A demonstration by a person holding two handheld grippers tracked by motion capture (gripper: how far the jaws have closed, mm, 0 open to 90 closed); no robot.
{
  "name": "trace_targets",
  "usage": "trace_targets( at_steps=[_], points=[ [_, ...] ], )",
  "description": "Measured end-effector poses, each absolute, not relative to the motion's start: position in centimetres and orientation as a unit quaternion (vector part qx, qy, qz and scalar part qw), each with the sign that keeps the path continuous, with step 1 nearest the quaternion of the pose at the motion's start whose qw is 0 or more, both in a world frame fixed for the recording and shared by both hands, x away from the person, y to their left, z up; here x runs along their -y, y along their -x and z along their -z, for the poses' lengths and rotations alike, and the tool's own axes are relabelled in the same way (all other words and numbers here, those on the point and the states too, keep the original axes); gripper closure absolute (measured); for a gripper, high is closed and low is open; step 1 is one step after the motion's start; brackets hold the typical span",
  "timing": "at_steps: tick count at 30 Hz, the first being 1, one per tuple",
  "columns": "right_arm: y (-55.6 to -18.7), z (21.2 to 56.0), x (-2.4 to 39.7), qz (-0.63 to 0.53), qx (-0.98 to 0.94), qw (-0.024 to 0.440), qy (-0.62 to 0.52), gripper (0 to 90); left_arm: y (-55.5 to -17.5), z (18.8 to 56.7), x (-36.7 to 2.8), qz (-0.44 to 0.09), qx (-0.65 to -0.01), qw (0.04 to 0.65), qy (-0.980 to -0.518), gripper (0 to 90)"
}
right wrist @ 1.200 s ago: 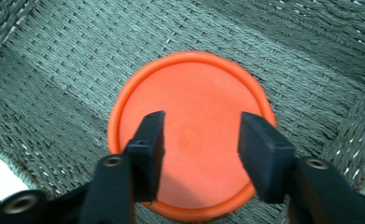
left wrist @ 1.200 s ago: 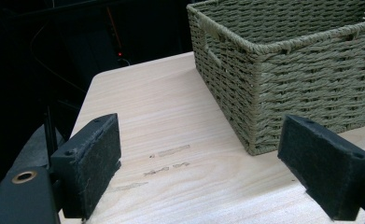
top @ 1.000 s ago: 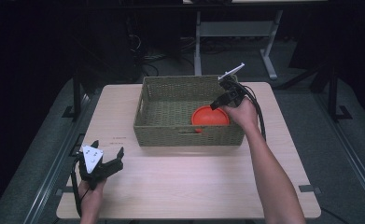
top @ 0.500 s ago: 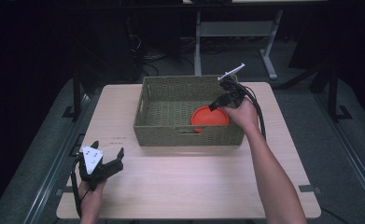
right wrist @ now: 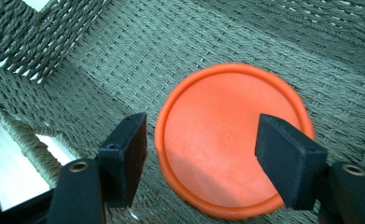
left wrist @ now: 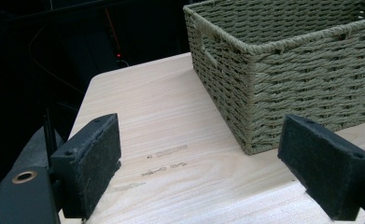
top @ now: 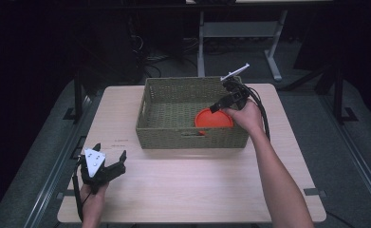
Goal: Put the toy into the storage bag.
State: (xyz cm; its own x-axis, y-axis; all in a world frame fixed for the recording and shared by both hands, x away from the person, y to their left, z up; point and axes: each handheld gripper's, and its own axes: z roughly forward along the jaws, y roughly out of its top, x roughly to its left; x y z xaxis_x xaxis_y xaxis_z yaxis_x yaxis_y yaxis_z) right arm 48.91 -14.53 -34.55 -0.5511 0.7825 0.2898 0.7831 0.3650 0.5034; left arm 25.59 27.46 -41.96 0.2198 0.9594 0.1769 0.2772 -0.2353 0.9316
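Orange disc (right wrist: pixel 231 140) flat in woven basket (top: pixel 173 102) | right tongs (right wrist: pixel 201 161) parted above it, just widening, nothing held | left tongs (left wrist: pixel 213 168) parted, 7 o'clock on tabletop (top: pixel 192 180)

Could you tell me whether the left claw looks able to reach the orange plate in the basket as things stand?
Probably not directly: the left claw sits low outside the basket, whose wall hides the orange plate; it must lift over.

Looks like a lab or recording room, kept dark. Beyond the left jaws, a pale wood surface (top: pixel 192 190) on grey carpet (top: pixel 45 156), with cables (top: pixel 140 45) heaped on the floor and a white desk frame (top: pixel 268 35) farther back. Behind those, black gear and a small red light (left wrist: pixel 119 55).
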Motion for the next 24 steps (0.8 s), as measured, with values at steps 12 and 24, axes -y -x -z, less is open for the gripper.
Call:
trace_targets(
  at_steps=[12,24],
  points=[
    [-48.1,33.5,14.8,0.316,0.826,-0.003,0.466,31.9,-25.6,42.0,-27.5,-0.418,-0.463,0.408,-0.666,12.7],
    [-47.1,33.0,15.8,0.326,0.824,0.000,0.464,30.5,-25.6,42.0,-27.4,-0.418,-0.464,0.408,-0.666,12.7]
  ],
)
